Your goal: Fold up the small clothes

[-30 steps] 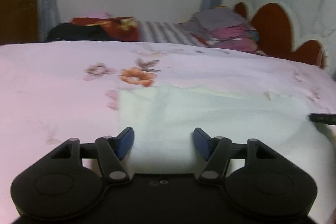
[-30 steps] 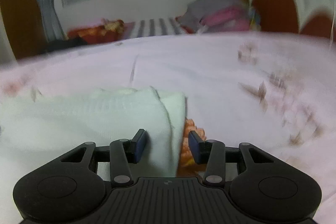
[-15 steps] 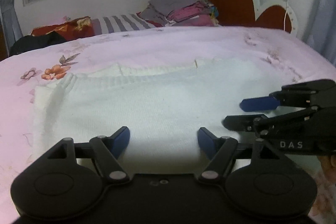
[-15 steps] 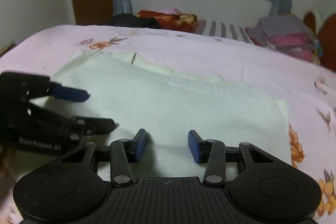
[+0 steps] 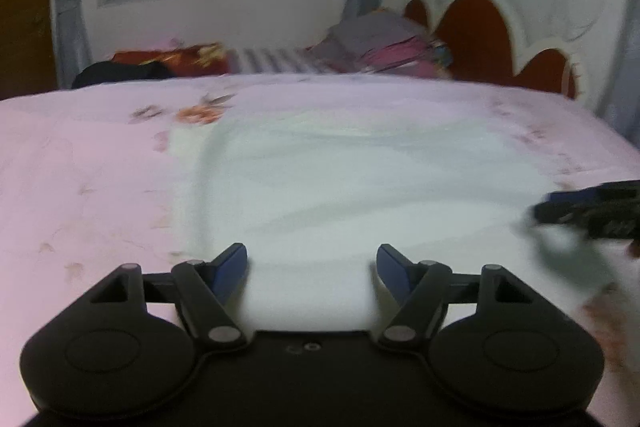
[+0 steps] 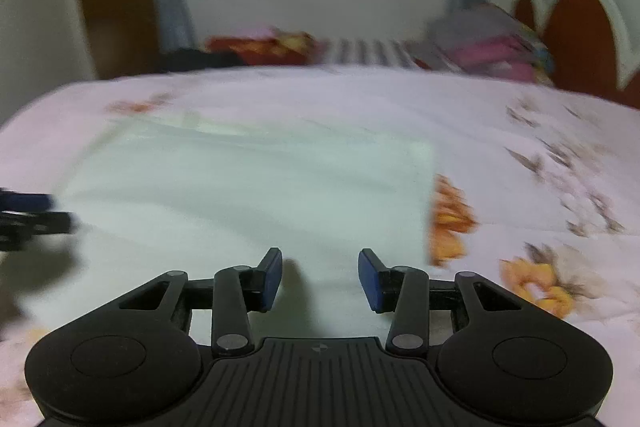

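White garment (image 5: 360,187) flat on bed (image 5: 80,167), partly folded. L gripper (image 5: 312,269) spread, R gripper (image 6: 320,279) half-spread, both empty (frames blurry). Next fold: pinch near edge corners evenly, lift low, align edges.

The white garment (image 5: 360,187) in the middle of the frame is soft, matt cloth; blur hides its weave. Under it the bed (image 5: 80,167) wears a pale pink cotton-like sheet, matt, printed with orange flowers. The left gripper (image 5: 312,267) along the lower edge is matt black plastic with smooth blue pads and small dull metal pivot pins. The right gripper (image 6: 320,277) looks the same, its base ribbed. The headboard (image 5: 480,35), upper right, is smooth reddish-brown with a white rim.
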`<move>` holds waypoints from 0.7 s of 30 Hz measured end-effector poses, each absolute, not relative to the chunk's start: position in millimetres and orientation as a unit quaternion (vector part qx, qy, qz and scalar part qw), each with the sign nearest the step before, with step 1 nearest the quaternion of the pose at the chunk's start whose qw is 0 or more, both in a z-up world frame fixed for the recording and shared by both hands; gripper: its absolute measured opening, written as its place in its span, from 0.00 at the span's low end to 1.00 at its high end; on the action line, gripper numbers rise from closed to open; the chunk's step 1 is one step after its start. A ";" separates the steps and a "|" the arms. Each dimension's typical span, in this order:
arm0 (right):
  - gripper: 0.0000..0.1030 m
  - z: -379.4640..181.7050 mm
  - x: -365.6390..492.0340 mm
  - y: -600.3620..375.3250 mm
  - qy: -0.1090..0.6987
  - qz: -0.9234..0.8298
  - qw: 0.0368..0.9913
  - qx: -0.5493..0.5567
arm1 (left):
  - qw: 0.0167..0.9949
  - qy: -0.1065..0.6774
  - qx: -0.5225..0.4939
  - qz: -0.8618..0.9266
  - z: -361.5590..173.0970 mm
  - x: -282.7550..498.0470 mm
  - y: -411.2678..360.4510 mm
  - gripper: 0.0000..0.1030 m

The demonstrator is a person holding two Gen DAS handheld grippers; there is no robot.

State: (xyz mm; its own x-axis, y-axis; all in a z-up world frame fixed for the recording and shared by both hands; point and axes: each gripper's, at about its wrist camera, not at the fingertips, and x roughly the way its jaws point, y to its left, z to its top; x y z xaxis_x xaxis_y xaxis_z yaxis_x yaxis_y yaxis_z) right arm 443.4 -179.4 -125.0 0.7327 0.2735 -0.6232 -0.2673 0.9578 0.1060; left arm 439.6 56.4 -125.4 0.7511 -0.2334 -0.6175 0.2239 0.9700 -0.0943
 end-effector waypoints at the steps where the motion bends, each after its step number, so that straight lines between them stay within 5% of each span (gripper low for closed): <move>1: 0.42 -122.7 434.5 -169.1 0.331 0.155 0.931 0.000 | 0.933 0.334 -0.005 -0.133 -125.7 435.7 46.9 0.69; 21: 0.42 -139.6 364.3 -116.3 0.372 0.170 0.912 -0.039 | 0.926 0.369 -0.014 -0.075 -138.9 393.0 46.1 0.68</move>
State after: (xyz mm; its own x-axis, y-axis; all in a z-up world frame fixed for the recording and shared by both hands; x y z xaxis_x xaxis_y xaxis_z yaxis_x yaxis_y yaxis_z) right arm 364.3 -116.3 -139.6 0.6660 0.2805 -0.6912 -0.3391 0.9392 0.0544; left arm 393.0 46.1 -138.9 0.7161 -0.1492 -0.6819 0.1287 0.9884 -0.0810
